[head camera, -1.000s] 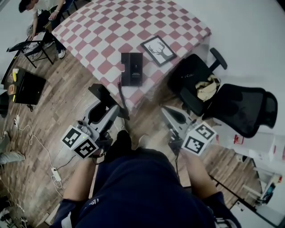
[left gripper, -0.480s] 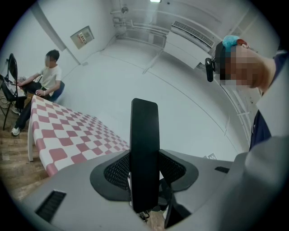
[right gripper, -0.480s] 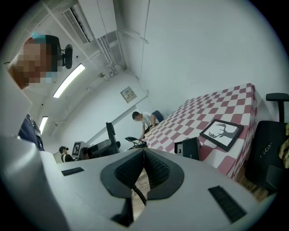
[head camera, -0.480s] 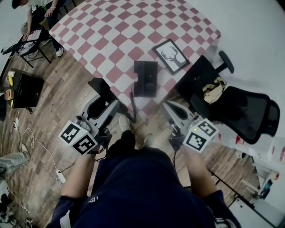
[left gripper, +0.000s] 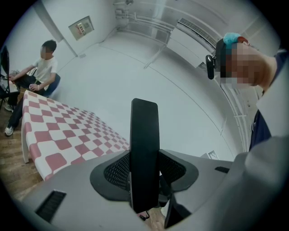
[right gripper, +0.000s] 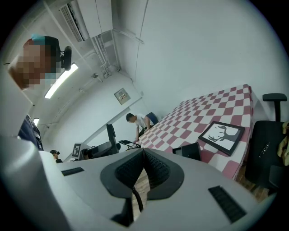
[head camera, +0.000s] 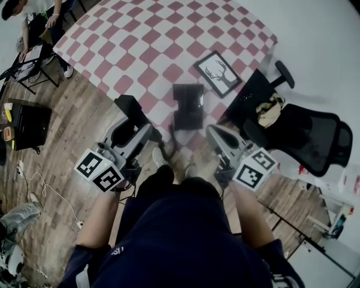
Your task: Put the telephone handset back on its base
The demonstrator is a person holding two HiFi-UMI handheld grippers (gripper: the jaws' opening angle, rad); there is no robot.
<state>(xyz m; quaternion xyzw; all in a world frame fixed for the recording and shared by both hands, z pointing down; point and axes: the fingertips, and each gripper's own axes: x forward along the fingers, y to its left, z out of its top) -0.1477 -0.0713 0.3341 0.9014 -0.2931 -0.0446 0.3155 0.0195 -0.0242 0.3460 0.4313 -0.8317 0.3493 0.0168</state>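
Observation:
The black telephone base lies near the front edge of the checkered table; it shows again as a telephone base in the right gripper view. My left gripper is shut on the black handset, held left of the base at the table's edge. In the left gripper view the handset stands upright between the jaws of the left gripper. A dark cord hangs from the base. My right gripper is shut just below and right of the base, and the right gripper shows nothing clamped.
A framed deer picture lies right of the base. A black office chair with a cloth on it stands at the table's right. A black case and cables lie on the wooden floor at left. A seated person is at the far left.
The table and telephone base have come closer and moved right in the head view. Both grippers now sit nearer the base, the left one still holding the handset.

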